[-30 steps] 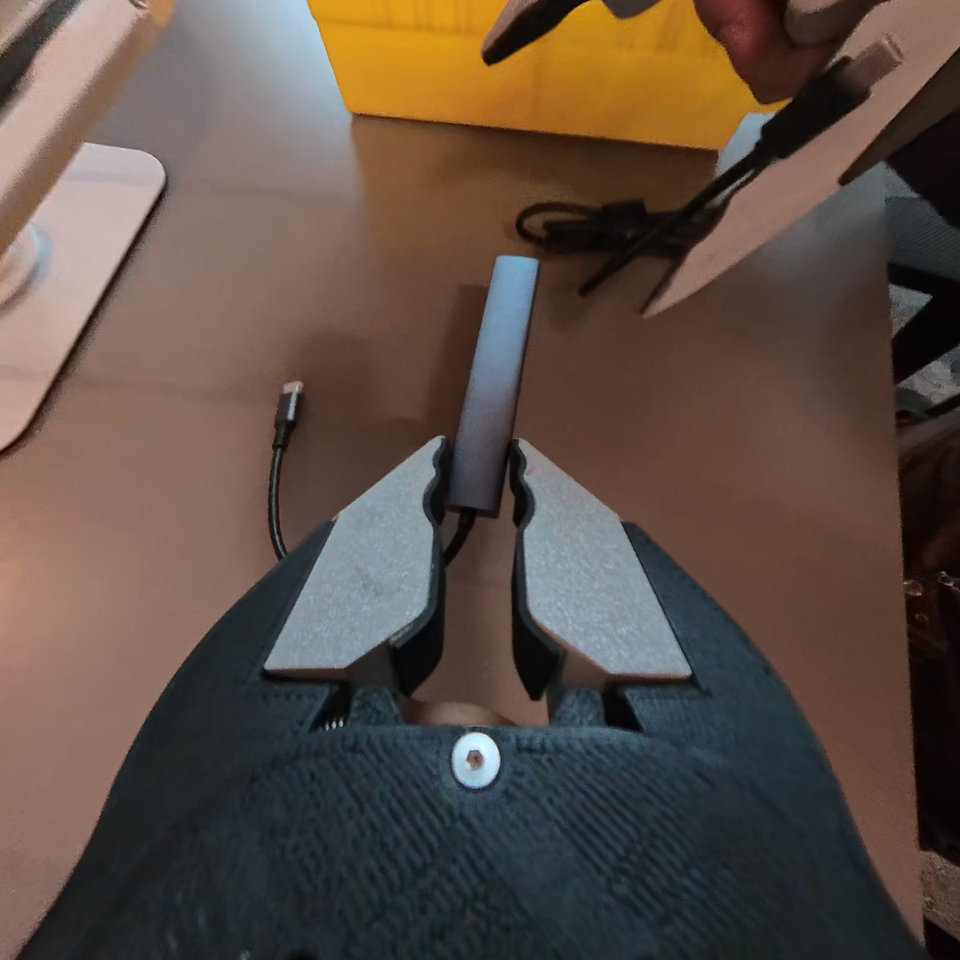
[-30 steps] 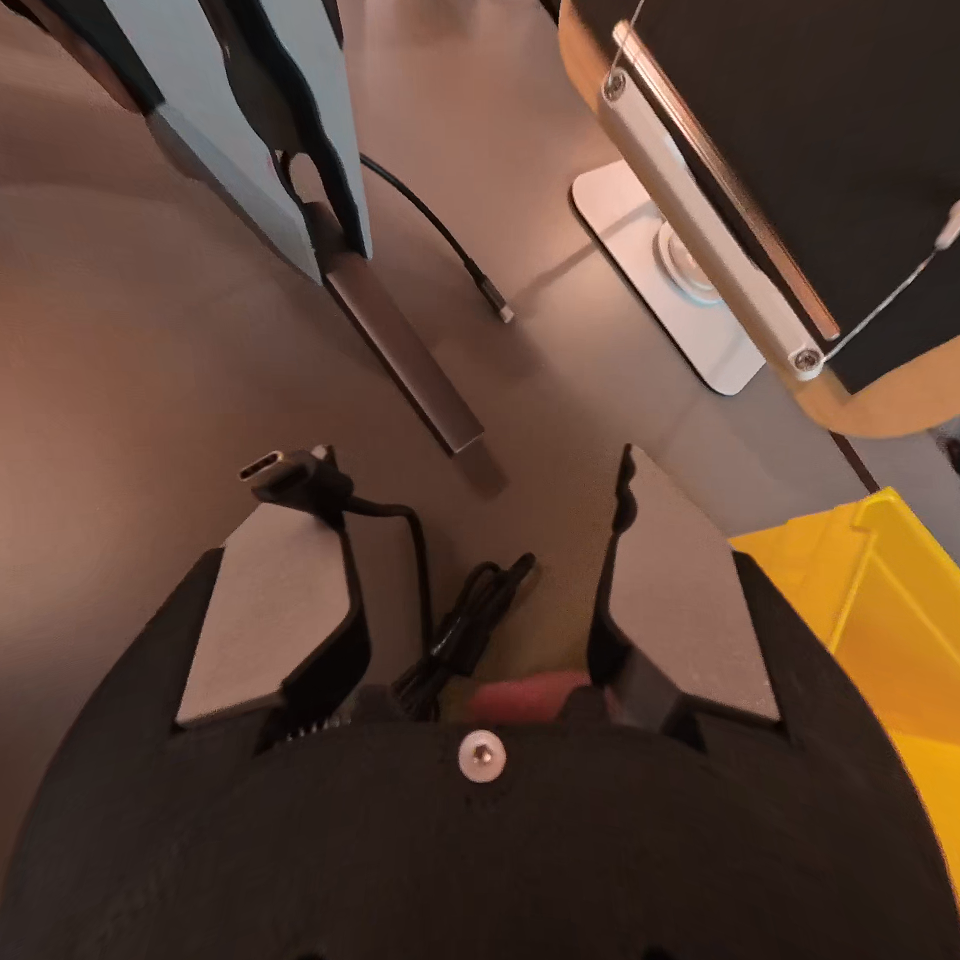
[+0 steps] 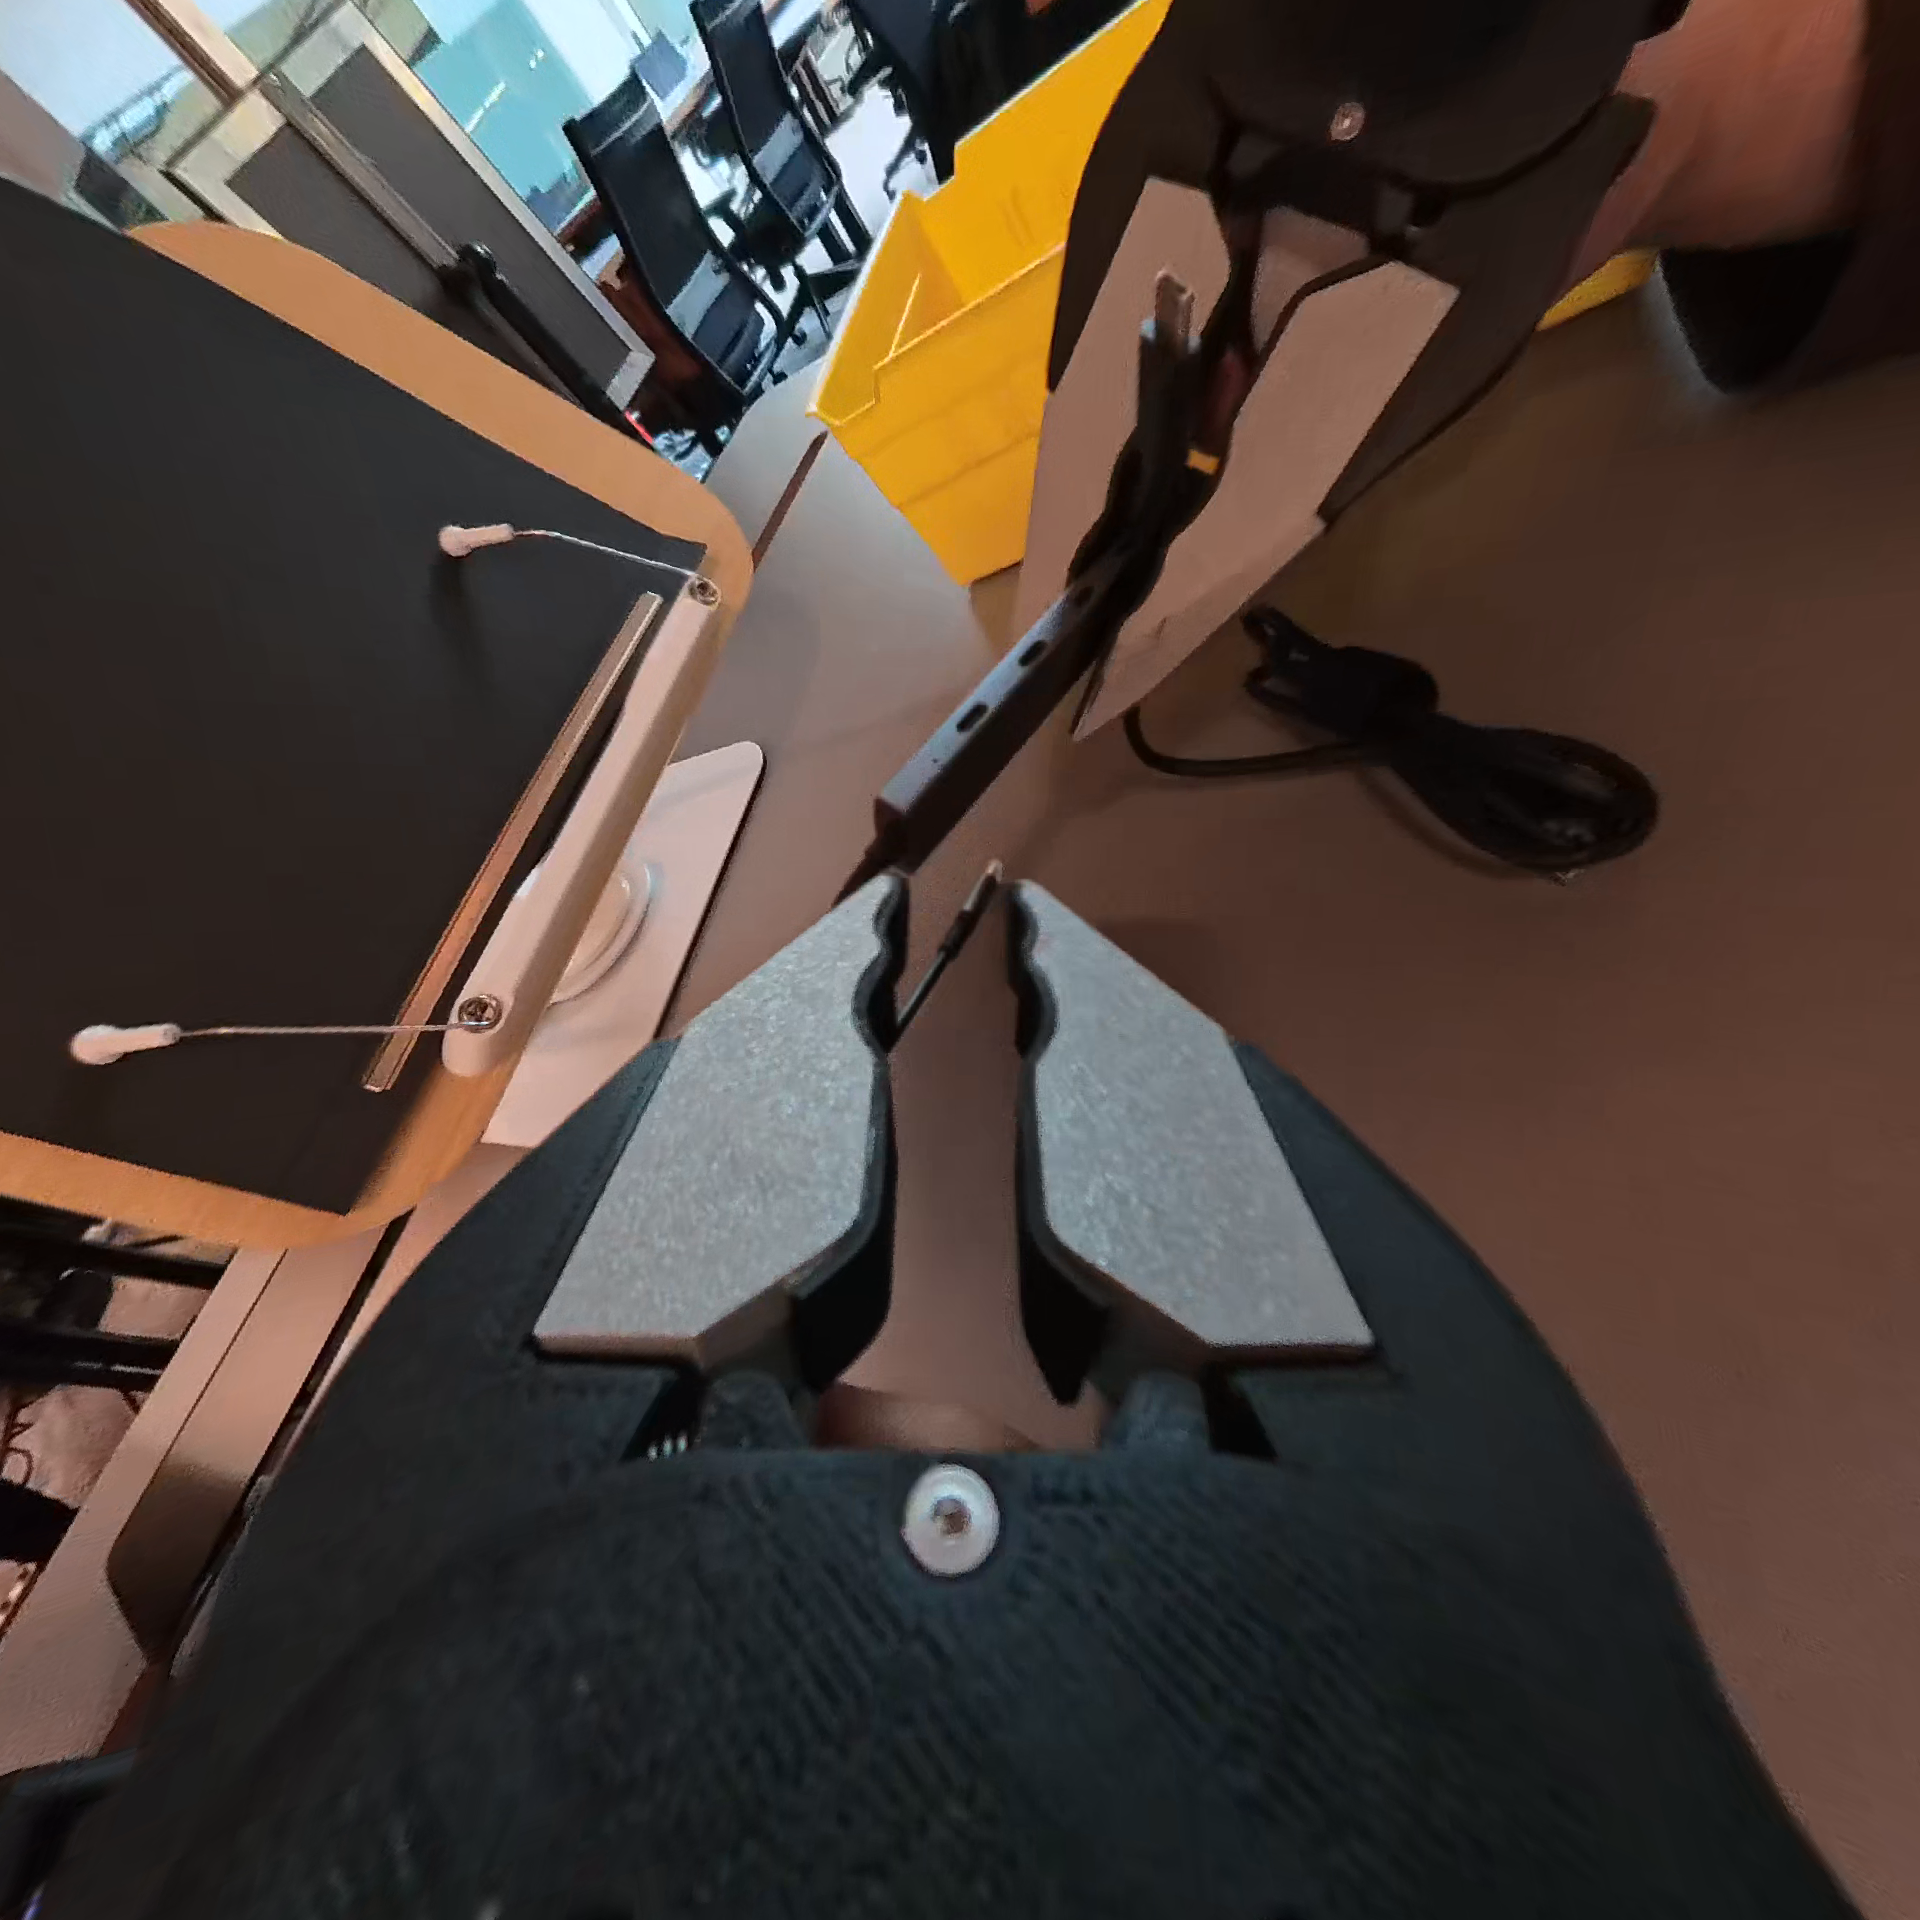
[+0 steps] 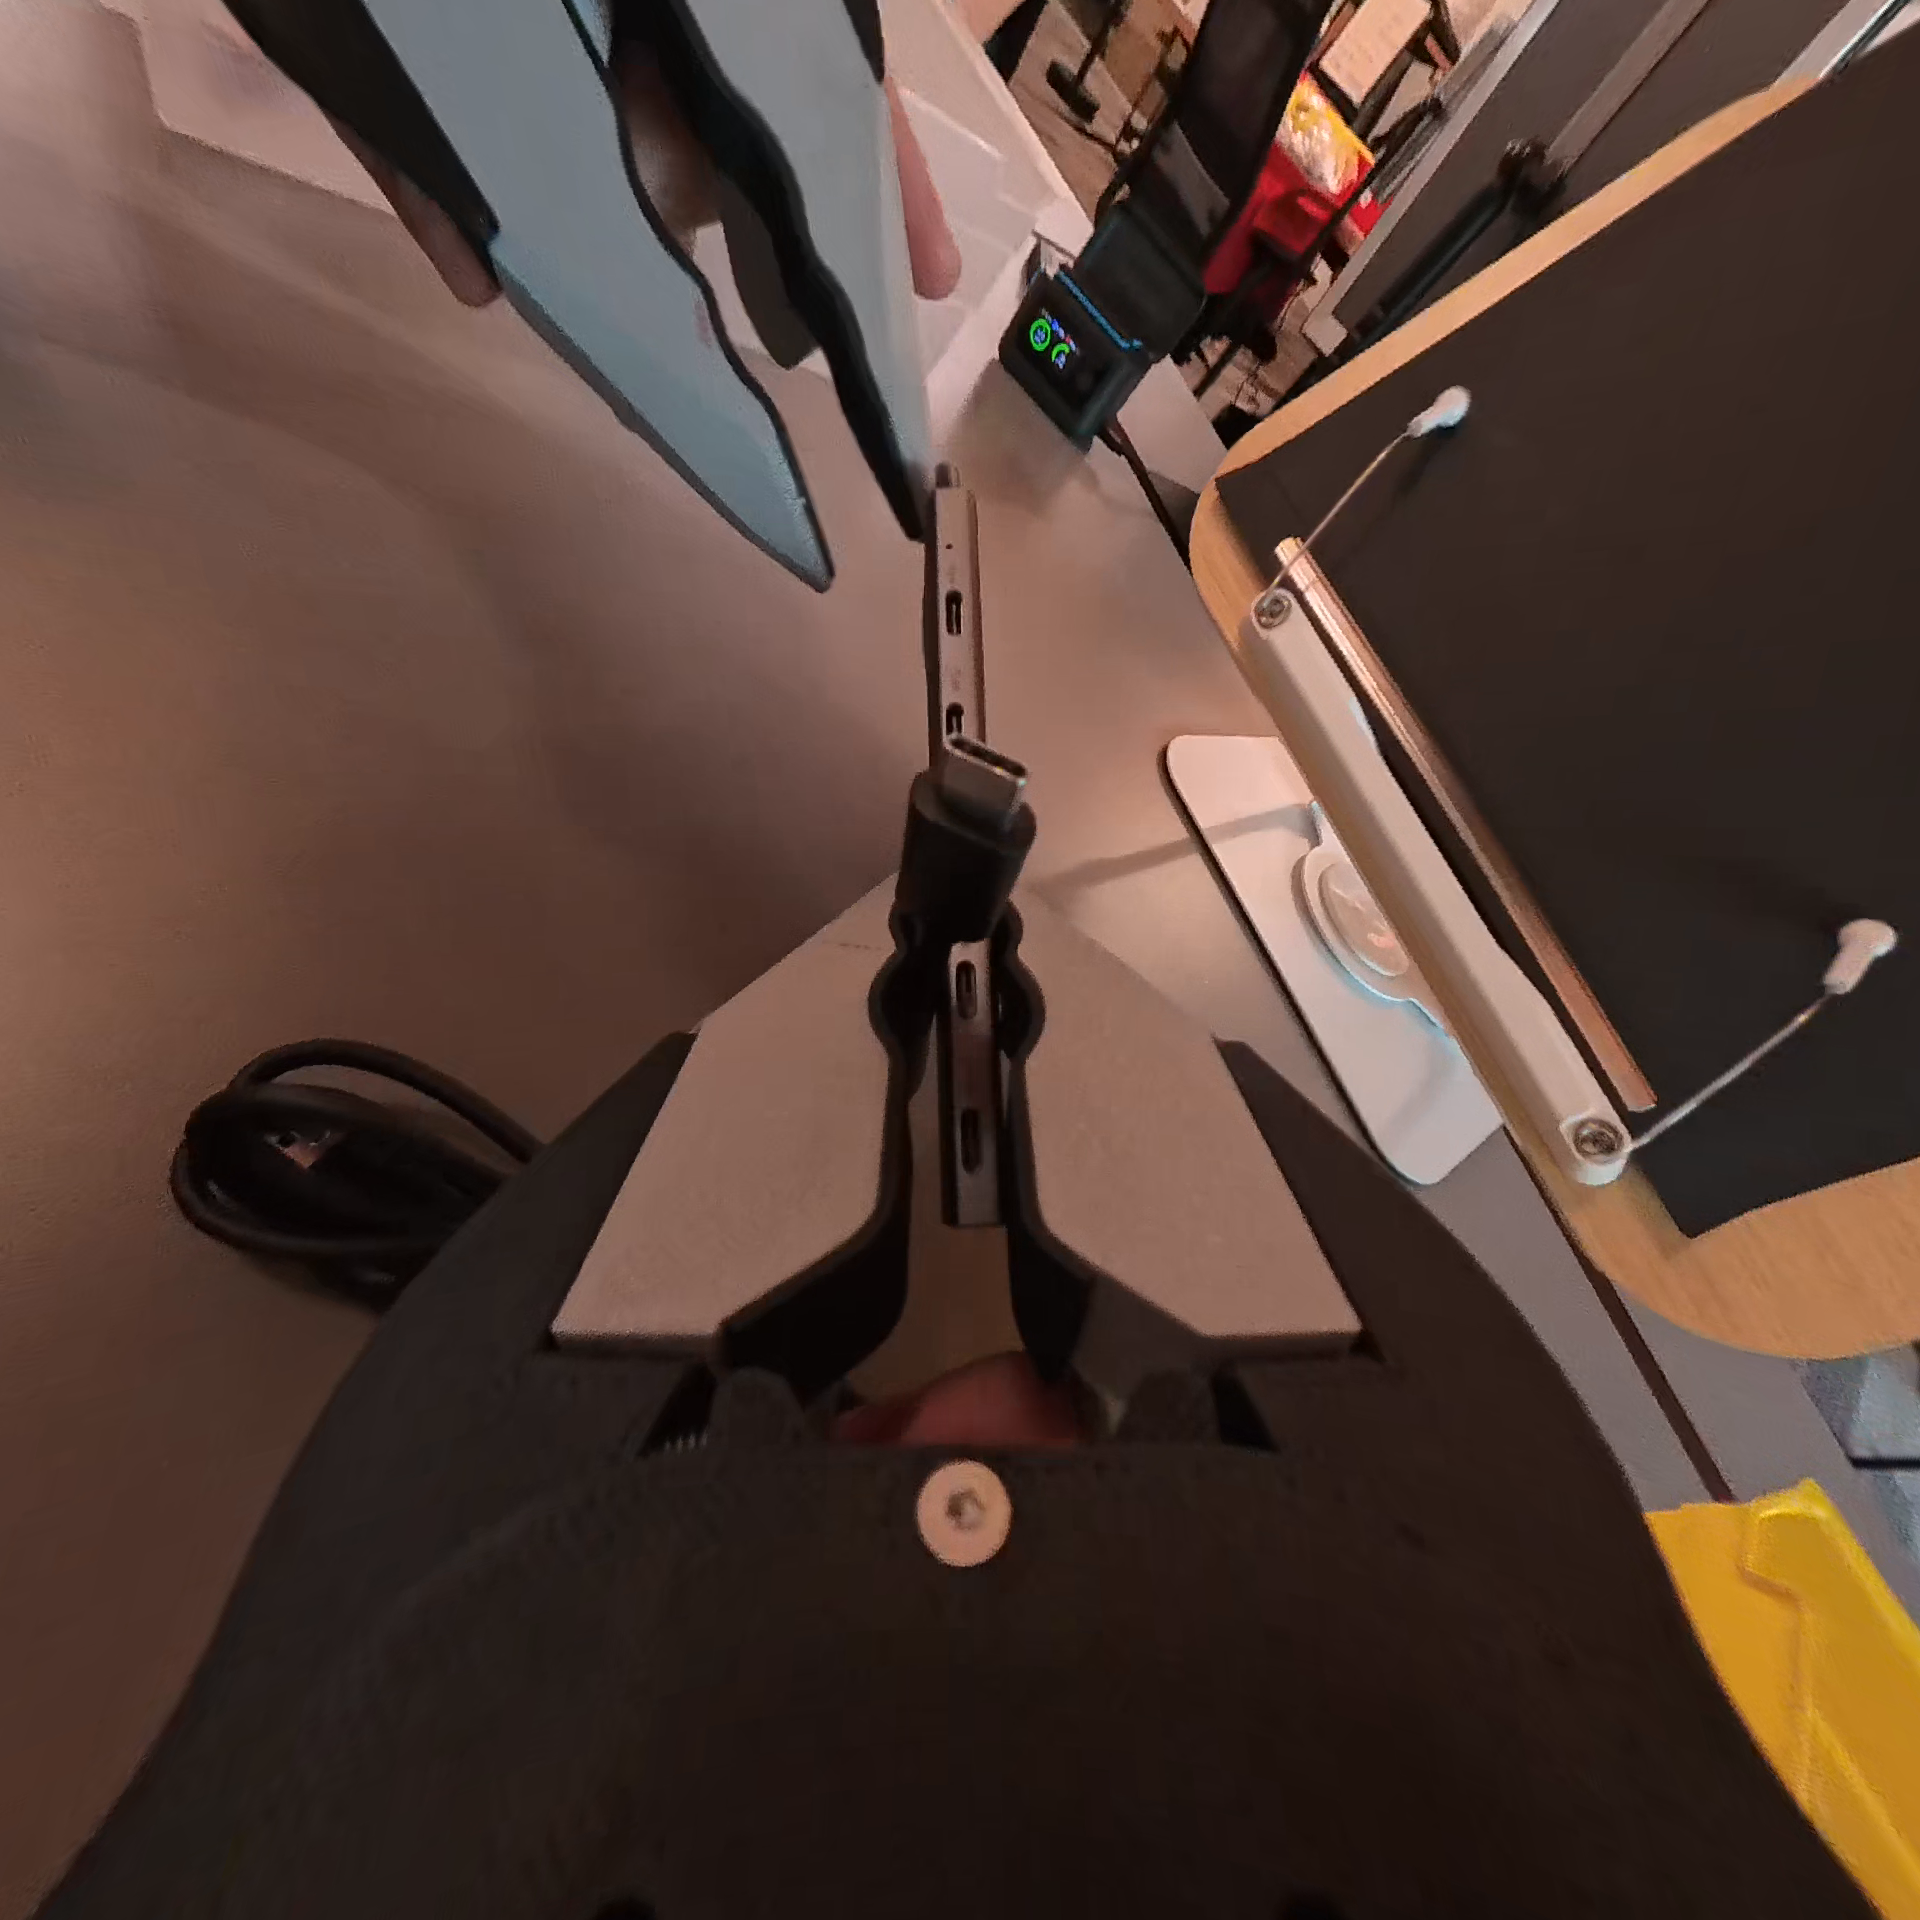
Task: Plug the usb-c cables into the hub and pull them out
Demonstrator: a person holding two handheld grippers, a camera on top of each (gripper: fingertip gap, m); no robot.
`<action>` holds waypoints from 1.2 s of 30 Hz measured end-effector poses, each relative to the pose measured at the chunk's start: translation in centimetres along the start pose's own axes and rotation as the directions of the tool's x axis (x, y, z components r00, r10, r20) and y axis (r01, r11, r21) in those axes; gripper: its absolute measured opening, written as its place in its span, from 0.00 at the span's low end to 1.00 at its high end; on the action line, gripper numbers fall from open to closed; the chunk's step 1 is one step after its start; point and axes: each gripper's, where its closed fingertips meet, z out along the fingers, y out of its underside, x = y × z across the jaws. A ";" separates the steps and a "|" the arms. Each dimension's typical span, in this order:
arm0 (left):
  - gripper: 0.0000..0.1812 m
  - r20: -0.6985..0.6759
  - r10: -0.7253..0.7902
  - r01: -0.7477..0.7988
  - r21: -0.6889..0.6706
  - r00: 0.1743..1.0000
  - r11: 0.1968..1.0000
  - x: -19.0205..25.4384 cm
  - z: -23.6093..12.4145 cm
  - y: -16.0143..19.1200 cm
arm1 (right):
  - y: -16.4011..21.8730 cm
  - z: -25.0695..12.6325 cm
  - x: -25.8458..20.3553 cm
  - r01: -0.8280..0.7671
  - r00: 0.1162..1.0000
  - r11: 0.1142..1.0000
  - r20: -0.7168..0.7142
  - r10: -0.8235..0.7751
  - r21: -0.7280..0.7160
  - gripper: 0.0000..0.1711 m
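Right gripper (image 4: 961, 925) clamps the USB-C plug (image 4: 971, 805), which points forward just above the hub (image 4: 961, 644). The hub's long axis runs straight ahead, ports facing up. Left gripper (image 3: 951, 904) is narrowly parted at the hub's far end; whether it grips cannot be told

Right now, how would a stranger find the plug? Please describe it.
On the brown table, look for the long grey hub with a row of ports. The plug hangs in front of it, pinched in the tips of the right gripper. Unlike the hub, it is short and black with a silver tip.
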 end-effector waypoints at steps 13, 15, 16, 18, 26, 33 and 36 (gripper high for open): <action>0.30 0.028 -0.078 0.075 0.090 0.997 0.993 -1.4 -3.3 -1.5 | 0.5 -0.7 0.0 0.072 0.997 0.997 -0.014 -0.072 -0.033 0.05; 0.29 -0.001 -0.092 0.092 0.073 0.996 0.993 -0.9 -2.8 -1.5 | -0.3 -0.7 -0.7 0.076 0.997 0.997 0.013 -0.076 0.005 0.05; 0.28 -0.024 -0.068 0.069 0.027 0.997 0.997 -0.1 -2.1 -0.8 | -0.7 -0.7 -1.0 0.073 0.997 0.997 0.030 -0.073 0.027 0.05; 0.27 -0.057 0.000 -0.004 -0.074 0.998 0.997 1.3 -0.6 0.9 | -1.5 -1.0 -1.8 0.060 0.995 0.996 0.072 -0.065 0.072 0.05; 0.05 -0.063 0.112 -0.108 0.070 0.992 0.992 2.9 0.4 -1.8 | -0.5 -1.1 -1.7 0.003 0.994 0.998 0.110 -0.010 0.064 0.07; 0.04 -0.133 0.127 -0.101 0.191 0.983 0.976 5.2 0.4 -4.6 | 0.5 0.2 -3.0 0.074 0.989 0.997 0.129 -0.074 0.000 0.06; 0.04 -0.149 0.136 -0.110 0.175 0.979 0.979 5.6 0.4 -4.2 | 0.5 0.5 -3.3 0.133 0.985 0.991 0.113 -0.132 -0.006 0.05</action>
